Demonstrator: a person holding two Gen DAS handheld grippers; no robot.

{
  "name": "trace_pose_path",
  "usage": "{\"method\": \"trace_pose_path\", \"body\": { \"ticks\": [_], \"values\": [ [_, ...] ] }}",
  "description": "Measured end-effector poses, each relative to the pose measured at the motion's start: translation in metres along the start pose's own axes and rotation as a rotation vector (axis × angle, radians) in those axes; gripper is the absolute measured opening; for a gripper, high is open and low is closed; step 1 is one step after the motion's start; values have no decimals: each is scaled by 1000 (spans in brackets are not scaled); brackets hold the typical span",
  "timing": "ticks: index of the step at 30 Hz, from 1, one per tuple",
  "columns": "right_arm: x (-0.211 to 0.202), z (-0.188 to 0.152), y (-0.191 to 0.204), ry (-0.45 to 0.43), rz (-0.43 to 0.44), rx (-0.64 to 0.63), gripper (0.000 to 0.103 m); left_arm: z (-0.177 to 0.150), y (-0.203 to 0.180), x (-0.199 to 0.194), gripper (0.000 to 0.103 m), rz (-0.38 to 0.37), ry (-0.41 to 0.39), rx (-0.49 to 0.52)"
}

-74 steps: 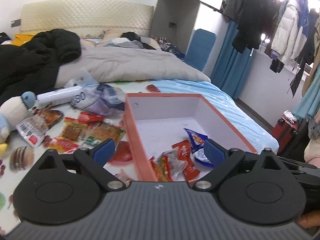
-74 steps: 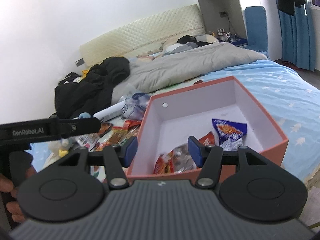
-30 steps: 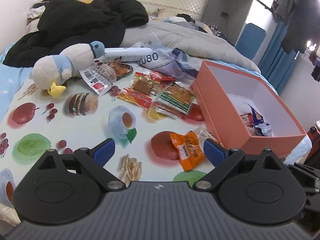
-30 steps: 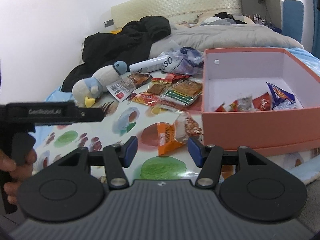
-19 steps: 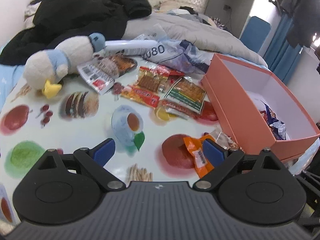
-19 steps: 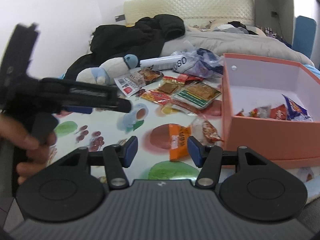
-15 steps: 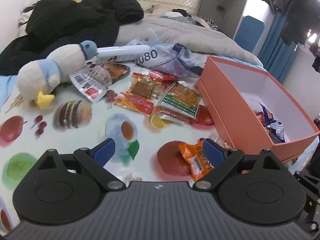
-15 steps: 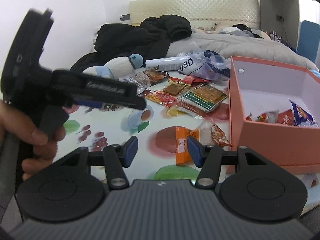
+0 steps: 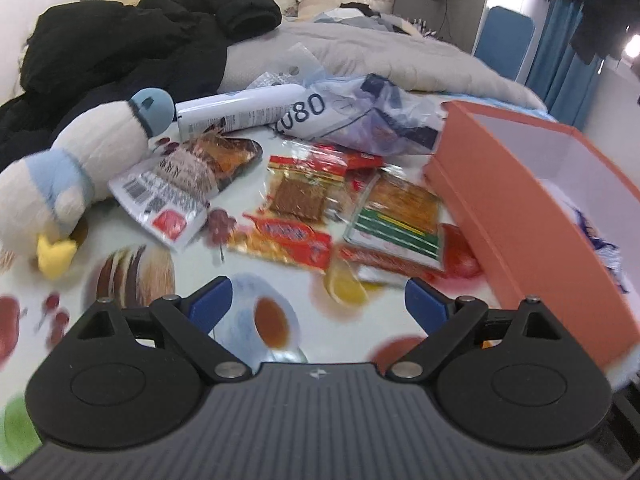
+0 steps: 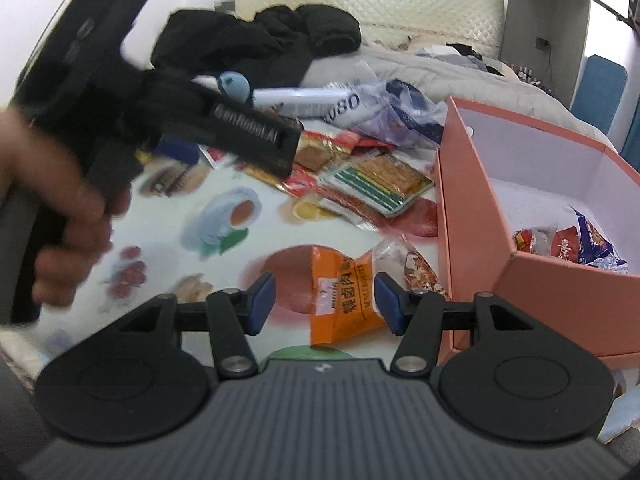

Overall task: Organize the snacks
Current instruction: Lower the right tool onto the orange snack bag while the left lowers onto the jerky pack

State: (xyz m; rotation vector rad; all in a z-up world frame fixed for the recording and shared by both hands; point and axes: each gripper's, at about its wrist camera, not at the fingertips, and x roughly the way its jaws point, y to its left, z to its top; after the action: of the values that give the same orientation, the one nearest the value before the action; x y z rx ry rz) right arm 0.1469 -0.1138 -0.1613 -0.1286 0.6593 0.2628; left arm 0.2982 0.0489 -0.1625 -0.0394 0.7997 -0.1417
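Orange packet (image 10: 344,292) between parted right hand-held gripper (image 10: 324,300) fingers, untouched.

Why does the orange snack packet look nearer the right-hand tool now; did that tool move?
Yes. The right gripper closed in on the orange snack packet beside the orange box, which now lies between its open jaws.

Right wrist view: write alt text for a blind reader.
The open right gripper hovers over an orange snack packet on a food-print sheet. An orange box holding snacks sits right; the left gripper reaches toward more packets behind.
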Motion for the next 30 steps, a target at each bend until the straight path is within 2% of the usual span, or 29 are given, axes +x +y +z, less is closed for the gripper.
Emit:
{"method": "trace_pose_path", "body": {
  "ticks": [7, 13, 20, 24, 26, 28, 30],
  "values": [
    [6, 1, 9, -31, -80, -81, 57, 42, 12, 67, 95, 32, -3, 59],
    [17, 16, 15, -67, -196, -204, 57, 69, 9, 114, 92, 35, 42, 100],
    [45, 19, 5, 6, -201, -234, 55, 76, 1, 146, 89, 35, 75, 170],
    [52, 15, 7, 40, -193, -263, 56, 79, 0, 160, 82, 57, 88, 190],
    [56, 12, 8, 59, -186, -260, 57, 82, 1, 168, 74, 67, 111, 195],
    [60, 10, 9, 65, -184, -268, 57, 84, 4, 174, 60, 53, 140, 185],
    [61, 10, 8, 70, -171, -256, 60, 84, 5, 174, 57, 35, 141, 179]
  ]
}}
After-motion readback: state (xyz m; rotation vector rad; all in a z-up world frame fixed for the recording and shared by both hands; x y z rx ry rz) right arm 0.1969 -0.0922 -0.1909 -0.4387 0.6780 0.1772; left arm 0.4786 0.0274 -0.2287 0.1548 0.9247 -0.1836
